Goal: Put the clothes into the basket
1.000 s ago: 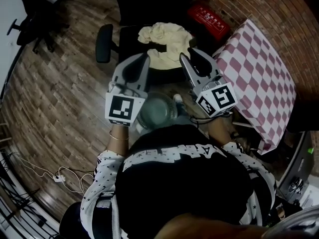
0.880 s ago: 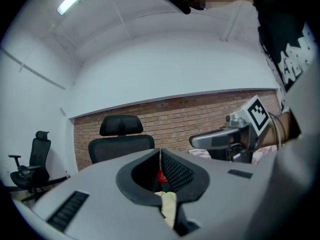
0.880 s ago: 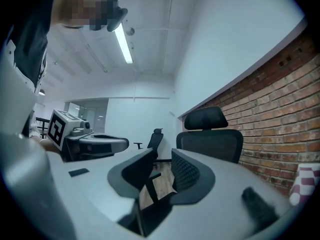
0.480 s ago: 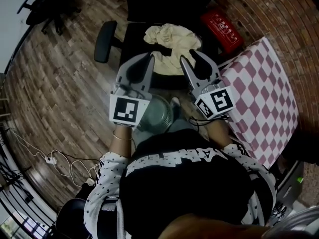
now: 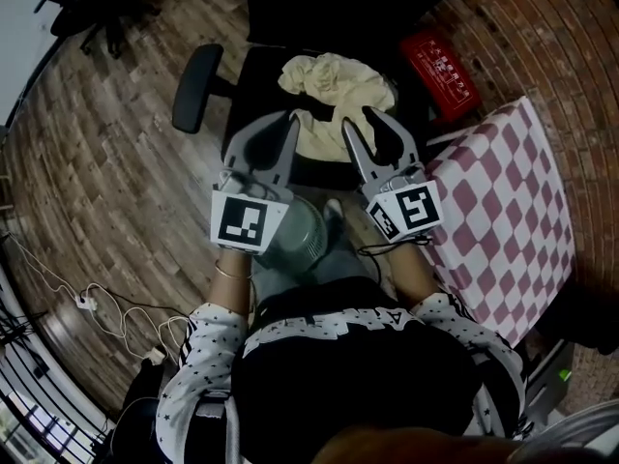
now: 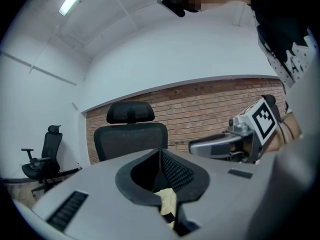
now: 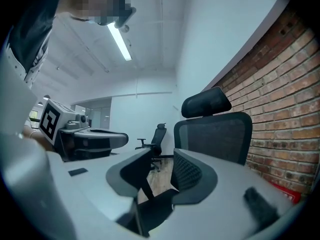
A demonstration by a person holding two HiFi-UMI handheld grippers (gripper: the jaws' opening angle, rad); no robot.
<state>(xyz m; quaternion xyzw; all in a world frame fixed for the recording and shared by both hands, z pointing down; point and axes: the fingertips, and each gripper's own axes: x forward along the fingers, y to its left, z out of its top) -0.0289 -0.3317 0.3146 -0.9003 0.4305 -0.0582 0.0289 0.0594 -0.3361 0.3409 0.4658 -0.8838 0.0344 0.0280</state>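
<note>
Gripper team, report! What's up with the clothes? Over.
Left gripper shut, empty. Right gripper jaws just opening, nothing between. Cream cloth on chair, untouched. Nothing blocking.

Clothes (image 5: 338, 90) on chair (image 5: 253, 80) ahead of person (image 5: 358, 356)

Crumpled cream garment (image 5: 338, 80): soft matt cloth. Black office chair (image 5: 253, 75): mesh backrest (image 6: 131, 140), matt plastic armrest (image 5: 191, 90). Brown plank floor (image 5: 106, 162): wood, low sheen. Red brick wall (image 6: 210, 111): rough, matt.

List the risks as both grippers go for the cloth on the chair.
The left gripper is shut; unless it opens, it may only push the cloth. The right gripper, fingers just opened wider with nothing between them, might pinch only a fold and drop the cloth off the chair.
</note>
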